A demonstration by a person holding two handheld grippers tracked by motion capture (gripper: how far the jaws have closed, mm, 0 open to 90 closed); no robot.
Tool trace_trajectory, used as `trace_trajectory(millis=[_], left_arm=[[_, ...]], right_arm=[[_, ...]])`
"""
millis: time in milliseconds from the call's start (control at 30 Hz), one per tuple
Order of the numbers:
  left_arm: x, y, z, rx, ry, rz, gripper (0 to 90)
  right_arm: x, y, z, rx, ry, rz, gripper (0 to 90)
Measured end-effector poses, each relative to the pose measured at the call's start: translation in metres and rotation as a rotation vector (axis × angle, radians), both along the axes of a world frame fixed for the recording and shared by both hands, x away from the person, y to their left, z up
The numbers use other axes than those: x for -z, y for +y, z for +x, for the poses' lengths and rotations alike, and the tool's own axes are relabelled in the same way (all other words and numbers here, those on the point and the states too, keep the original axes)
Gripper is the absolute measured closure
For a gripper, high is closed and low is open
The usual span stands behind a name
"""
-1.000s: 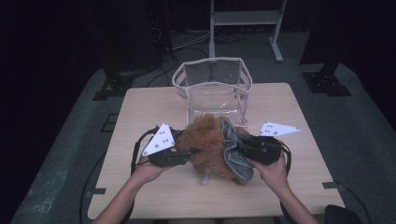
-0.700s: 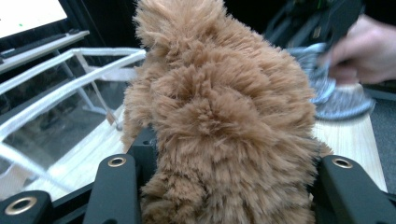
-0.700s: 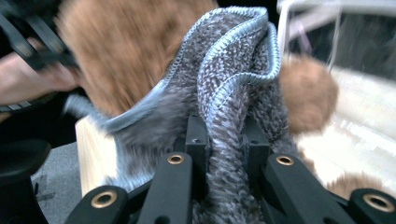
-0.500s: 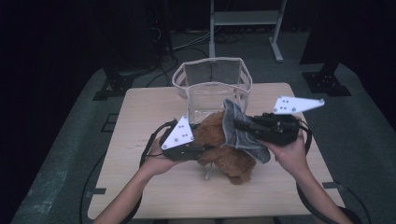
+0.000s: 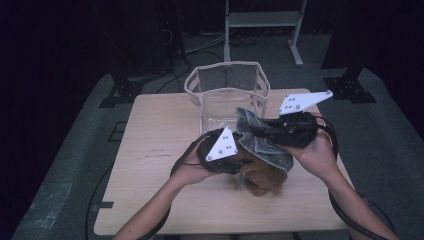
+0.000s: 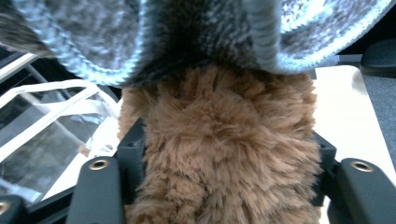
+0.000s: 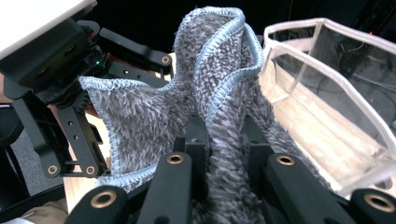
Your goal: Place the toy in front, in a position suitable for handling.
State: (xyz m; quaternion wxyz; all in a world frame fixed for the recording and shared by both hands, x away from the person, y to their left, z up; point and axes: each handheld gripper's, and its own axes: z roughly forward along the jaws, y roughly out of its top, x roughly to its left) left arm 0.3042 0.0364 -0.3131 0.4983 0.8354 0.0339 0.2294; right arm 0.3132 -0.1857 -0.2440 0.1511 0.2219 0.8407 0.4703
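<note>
While the left tongs clamp the brown plush toy low over the counter, right tongs pinch the grey cloth draped on it, clear bag just behind.

High view: dim overall; table is the best-lit area, surroundings fall to near black toward upper left and right of frame. Soft, slightly grainy. Both gripper views: brighter, close fur and cloth sharp at centre, backgrounds blurred; white glare at upper left of right gripper view.
</note>
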Motion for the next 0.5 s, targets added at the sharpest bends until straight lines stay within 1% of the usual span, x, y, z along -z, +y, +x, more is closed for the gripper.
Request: trace_trajectory(millis=[133,300,433,467,500], left_arm=[[0.004,-0.008,0.001,0.011,0.003,-0.019,26.7],[0.006,-0.014,0.005,0.014,0.004,-0.049,20.5],[0.006,-0.013,0.007,0.009,0.025,-0.072,14.0],[0.006,-0.013,0.007,0.009,0.025,-0.072,13.1],[0.006,-0.012,0.008,-0.005,0.033,-0.076,11.7]], right_arm=[[0.007,-0.012,-0.002,0.019,0.009,0.009,77.0],[0.008,-0.024,-0.005,0.04,0.005,0.009,77.0],[0.01,-0.027,-0.004,0.051,0.009,-0.007,77.1],[0.011,-0.027,-0.004,0.052,0.011,-0.011,77.1],[0.012,-0.026,-0.004,0.054,0.011,-0.015,77.1]])
